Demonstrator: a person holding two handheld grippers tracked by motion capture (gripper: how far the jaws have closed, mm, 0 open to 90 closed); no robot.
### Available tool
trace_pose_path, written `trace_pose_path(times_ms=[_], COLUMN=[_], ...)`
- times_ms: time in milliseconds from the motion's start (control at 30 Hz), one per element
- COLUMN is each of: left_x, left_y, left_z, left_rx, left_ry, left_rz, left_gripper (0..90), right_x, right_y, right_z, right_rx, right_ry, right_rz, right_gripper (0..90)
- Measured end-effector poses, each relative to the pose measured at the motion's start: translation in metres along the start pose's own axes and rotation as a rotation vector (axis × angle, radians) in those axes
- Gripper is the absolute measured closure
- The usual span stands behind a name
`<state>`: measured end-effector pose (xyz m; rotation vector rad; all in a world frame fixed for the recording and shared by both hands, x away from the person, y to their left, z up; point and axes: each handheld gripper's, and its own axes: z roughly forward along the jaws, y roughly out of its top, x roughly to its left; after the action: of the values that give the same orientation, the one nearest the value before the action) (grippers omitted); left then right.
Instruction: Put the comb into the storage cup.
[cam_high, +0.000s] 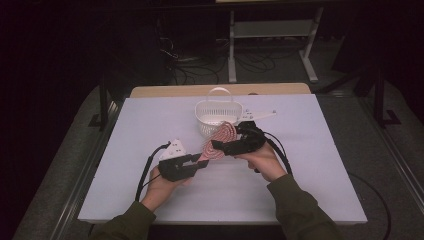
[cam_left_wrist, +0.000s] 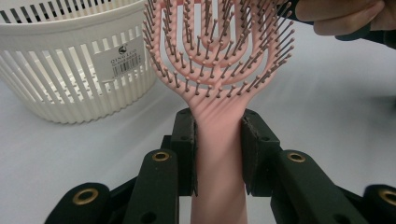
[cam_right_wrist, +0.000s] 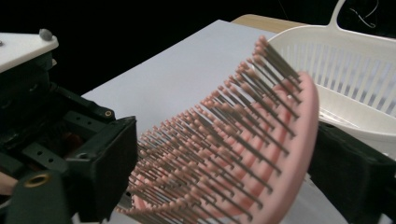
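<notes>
Hairbrush (cam_high: 219, 141), pink, held above the bench (cam_high: 150, 125) just near of the white basket (cam_high: 218, 116): light, rigid plastic, bristles springy. My left claw (cam_left_wrist: 218, 154) is clamped on its smooth handle, the surest hold. My right claw (cam_right_wrist: 224, 172) straddles the bristled head, jaws apart, not pressing.

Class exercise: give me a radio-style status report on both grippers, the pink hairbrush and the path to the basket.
Left gripper clamped on pink hairbrush handle. Right gripper jaws straddle brush head, contact unclear. White basket just beyond, nothing between.
</notes>
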<state>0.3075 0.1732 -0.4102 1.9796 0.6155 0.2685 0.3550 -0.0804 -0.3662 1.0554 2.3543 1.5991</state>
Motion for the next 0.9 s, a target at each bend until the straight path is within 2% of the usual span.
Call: trace_pose_path(times_ms=[333, 900], left_x=[0.0004, -0.0001], left_y=[-0.0005, -0.0017], left_z=[0.0006, 0.0020], left_rx=[0.003, 0.008], left_ry=[0.000, 0.015], left_rz=[0.000, 0.018], left_gripper=[70.2, 70.1], right_x=[-0.0040, -0.0068], right_y=[-0.0014, -0.0018], right_z=[-0.0012, -0.0022], right_rx=[0.003, 0.003], right_ry=[0.009, 0.042], right_rz=[0.042, 0.072], right_gripper=[23.3, 38.6])
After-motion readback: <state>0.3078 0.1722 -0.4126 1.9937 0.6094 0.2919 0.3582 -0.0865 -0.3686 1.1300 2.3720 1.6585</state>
